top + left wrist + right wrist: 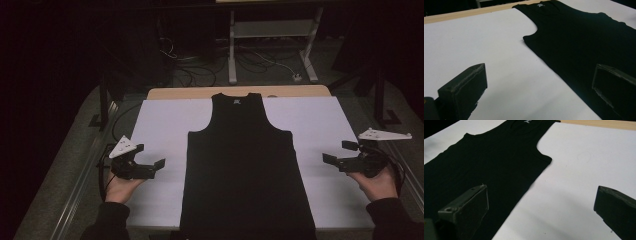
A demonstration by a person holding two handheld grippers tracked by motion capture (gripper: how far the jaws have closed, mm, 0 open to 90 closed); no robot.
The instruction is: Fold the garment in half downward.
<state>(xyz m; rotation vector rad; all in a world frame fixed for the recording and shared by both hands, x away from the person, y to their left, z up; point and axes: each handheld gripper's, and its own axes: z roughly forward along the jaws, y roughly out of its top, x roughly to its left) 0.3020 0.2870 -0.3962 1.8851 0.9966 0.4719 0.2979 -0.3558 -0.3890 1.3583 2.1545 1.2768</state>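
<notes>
From the high view I see the black tank top [245,165] lying flat in the middle of the counter [160,115], spread on its white covering with the neck toward the far wooden edge and the hem running off the near edge. My left gripper [150,167] sits to the left of the shirt, near its side seam but apart from it, held up by the left hand [120,187]; its fingers [159,164] point toward the cloth. The right gripper [336,159] mirrors it on the other side, held in the right hand [377,182], also clear of the fabric. In the left gripper view the two fingers [464,90] stand wide apart — nothing between them but white covering and the shirt's edge [584,42], which lies beyond the pads rather than in their grip. The right gripper view shows the same: fingers [466,207] spread wide, gripping nothing, with the tank top's armhole and side edge [499,160] running past the one at the left of that view — whether it hovers over the cloth or just beside it I cannot tell. Both grippers carry their grey three-cornered plates.
</notes>
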